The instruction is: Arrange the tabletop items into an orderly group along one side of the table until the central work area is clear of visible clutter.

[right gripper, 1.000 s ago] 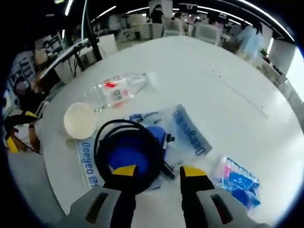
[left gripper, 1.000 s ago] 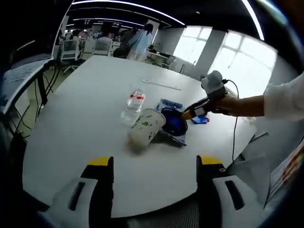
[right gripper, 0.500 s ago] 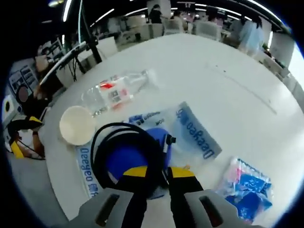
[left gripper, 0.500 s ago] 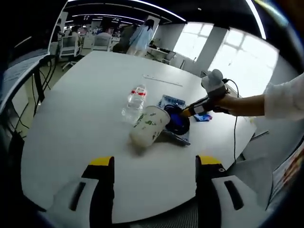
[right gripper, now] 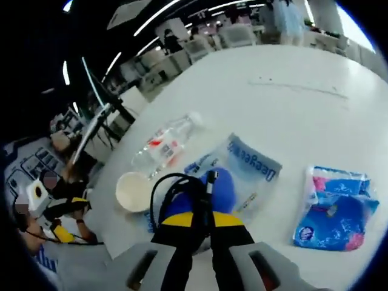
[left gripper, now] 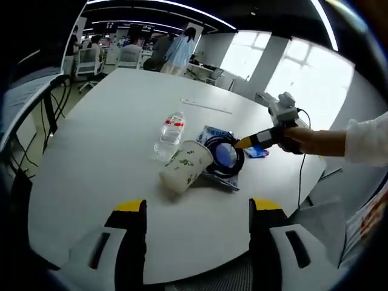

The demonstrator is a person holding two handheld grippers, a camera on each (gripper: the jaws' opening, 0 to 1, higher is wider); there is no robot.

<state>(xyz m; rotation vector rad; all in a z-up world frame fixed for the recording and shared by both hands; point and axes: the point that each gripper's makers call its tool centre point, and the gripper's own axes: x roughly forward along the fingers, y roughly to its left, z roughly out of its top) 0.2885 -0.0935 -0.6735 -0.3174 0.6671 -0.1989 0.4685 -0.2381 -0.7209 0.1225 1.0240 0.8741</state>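
Right claw (right gripper: 202,219): jaws pressed together on the black cable coil (right gripper: 182,191), pinching its near loop above the blue round item (right gripper: 221,188). In the left gripper view the same claw (left gripper: 244,143) meets the coil (left gripper: 225,156) at its right edge, a person's hand (left gripper: 303,140) behind it.

Left claw (left gripper: 197,206): spread wide, holding nothing, hovering over the near edge of the desk (left gripper: 97,151), well short of the cluster.

Items, all grouped mid-desk:
- Cable coil: thin, black, flexible, looped in a ring; lies on the blue item and the pouch.
- Pouch (right gripper: 251,167): flat, translucent plastic, blue print, limp.
- Paper cup (left gripper: 183,167): lying on its side, white with green print, open mouth (right gripper: 134,191) toward the right claw's camera; light, likely to roll.
- Water bottle (left gripper: 170,134): clear plastic, red label, on its side, just beside the cup.
- Tissue pack (right gripper: 334,206): soft blue-and-pink wrap, apart from the pouch.
- A thin pale strip (left gripper: 206,107) farther across the desk.

Handling judgement: the coil is probably being lifted for transfer to one side. The pinch should gather all the loops, since a slack loop may snag the pouch or knock the cup. A straight upward lift before travelling sideways seems wise.
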